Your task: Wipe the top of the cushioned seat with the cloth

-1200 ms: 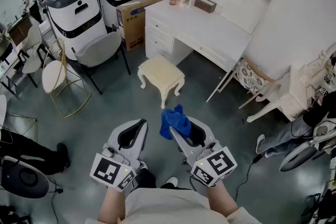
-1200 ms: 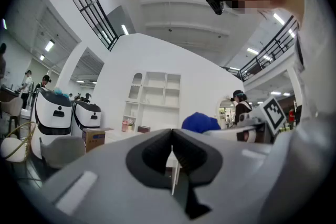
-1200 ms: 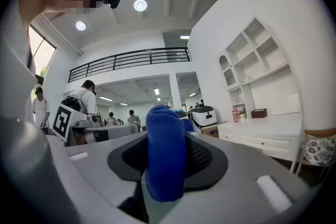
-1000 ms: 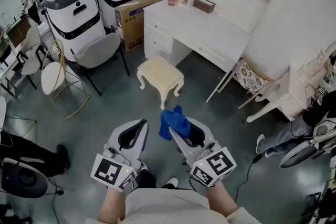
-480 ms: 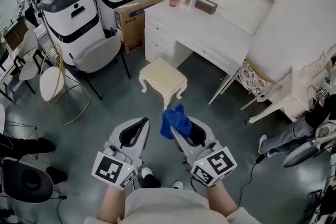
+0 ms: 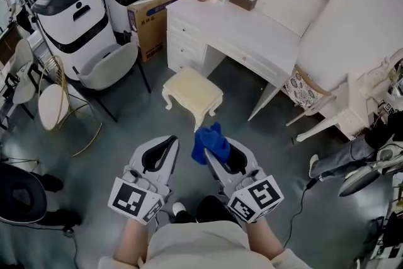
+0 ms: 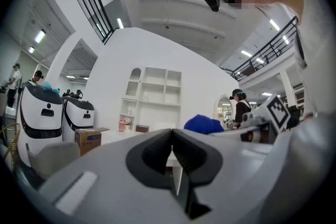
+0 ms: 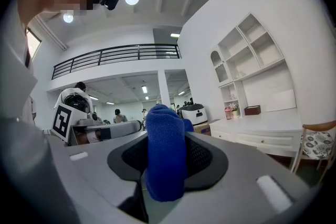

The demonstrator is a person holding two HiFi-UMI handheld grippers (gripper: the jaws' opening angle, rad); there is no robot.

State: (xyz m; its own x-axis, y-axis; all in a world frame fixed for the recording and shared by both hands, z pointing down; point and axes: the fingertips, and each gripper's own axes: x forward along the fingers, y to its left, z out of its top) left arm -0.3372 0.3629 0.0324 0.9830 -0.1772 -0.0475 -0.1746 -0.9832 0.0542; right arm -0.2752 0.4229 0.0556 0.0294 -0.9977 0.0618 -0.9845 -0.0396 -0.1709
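A small cream cushioned stool (image 6: 192, 91) with white curved legs stands on the grey floor in front of the desk, some way ahead of both grippers. My right gripper (image 6: 210, 149) is shut on a blue cloth (image 6: 210, 142), which bunches up above its jaws; the cloth (image 8: 165, 160) fills the gap between the jaws in the right gripper view. My left gripper (image 6: 169, 145) is beside it, jaws pressed together with nothing between them. The blue cloth (image 7: 203, 124) also shows at the right of the left gripper view.
A white desk (image 6: 245, 34) with shelves stands behind the stool. A grey chair (image 6: 112, 66) and two large white machines (image 6: 69, 9) are at the left, with a cardboard box (image 6: 150, 19). White chairs (image 6: 334, 113) and a seated person's legs (image 6: 352, 151) are at the right.
The view has shifted forward and slightly left; the stool now sits a little nearer. Both grippers keep their pose, the cloth still held in the right one.
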